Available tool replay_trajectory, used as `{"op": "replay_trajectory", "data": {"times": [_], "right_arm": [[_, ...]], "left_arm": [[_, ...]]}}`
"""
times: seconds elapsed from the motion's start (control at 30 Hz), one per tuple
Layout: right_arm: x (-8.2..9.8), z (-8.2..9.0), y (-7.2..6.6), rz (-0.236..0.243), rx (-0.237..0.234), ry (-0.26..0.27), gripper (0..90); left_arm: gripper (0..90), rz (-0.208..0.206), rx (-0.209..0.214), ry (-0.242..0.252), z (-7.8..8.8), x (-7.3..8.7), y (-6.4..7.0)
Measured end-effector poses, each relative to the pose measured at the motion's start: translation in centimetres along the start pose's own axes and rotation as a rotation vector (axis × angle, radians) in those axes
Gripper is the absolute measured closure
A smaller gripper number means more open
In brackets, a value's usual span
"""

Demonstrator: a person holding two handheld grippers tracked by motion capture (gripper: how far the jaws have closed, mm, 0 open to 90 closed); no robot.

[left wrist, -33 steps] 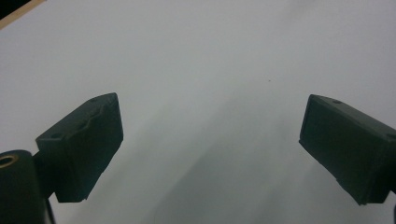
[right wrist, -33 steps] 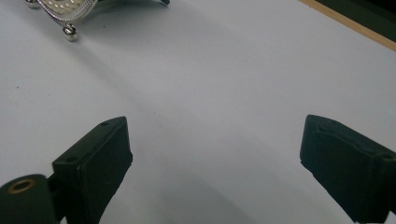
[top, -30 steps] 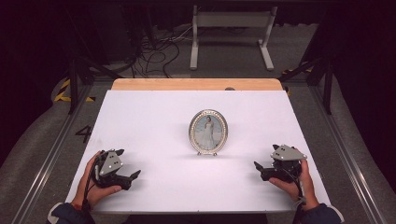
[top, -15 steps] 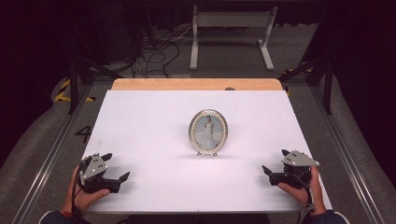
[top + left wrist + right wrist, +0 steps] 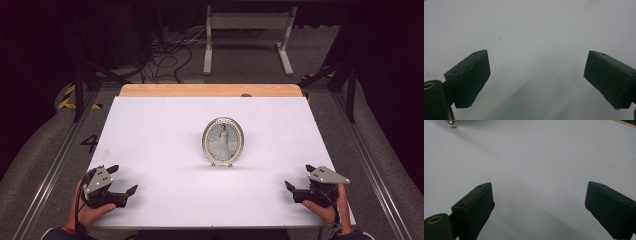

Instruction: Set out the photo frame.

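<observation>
Holding both my tongs, left (image 5: 121, 181) and right (image 5: 298, 177), spread wide and empty at the worktop's (image 5: 160, 135) near corners, oval photo frame (image 5: 223, 141) upright ahead between them, well apart; likely pre-grasp, next needs reach inward.

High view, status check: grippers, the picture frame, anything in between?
Left gripper open, holding nothing, near table corner. Right gripper open, holding nothing, opposite corner. Oval picture frame upright mid-table, untouched. Nothing lies between.
</observation>
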State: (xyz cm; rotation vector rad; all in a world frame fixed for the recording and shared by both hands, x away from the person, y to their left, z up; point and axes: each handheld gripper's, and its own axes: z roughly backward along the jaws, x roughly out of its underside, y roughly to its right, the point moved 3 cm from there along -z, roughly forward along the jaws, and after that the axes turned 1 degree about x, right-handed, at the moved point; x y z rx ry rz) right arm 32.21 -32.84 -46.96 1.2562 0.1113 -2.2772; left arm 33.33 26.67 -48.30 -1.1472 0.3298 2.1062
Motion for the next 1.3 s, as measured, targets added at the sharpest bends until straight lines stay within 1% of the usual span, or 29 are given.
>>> {"op": "replay_trajectory", "data": {"times": [0.07,0.2,0.33,0.43,0.7,1.0,1.3], "right_arm": [[0.02,0.11,-0.03,-0.002,0.001,0.001,8.7],[-0.14,0.23,-0.09,-0.004,0.006,0.010,8.7],[-0.11,-0.01,-0.25,0.010,0.007,0.001,8.7],[-0.03,-0.10,-0.24,0.010,0.004,-0.007,8.7],[0.01,-0.10,-0.19,0.007,0.004,-0.006,8.7],[0.05,-0.16,-0.17,0.006,0.003,-0.007,8.6],[0.14,-0.23,-0.03,0.001,0.015,-0.011,8.5]], "left_arm": [[7.0,-0.002,0.006,-0.009,-0.15,0.04,0.05],[7.0,-0.001,0.006,-0.006,-0.04,0.09,0.01],[7.0,0.001,0.007,-0.006,-0.04,0.09,-0.01],[7.0,-0.007,0.007,-0.013,-0.24,0.06,0.06],[7.0,-0.006,0.008,-0.012,-0.27,0.07,0.05],[7.0,-0.010,0.011,-0.027,-0.40,0.04,0.03],[7.1,-0.021,-0.003,-0.029,-0.41,-0.22,0.18]]}}
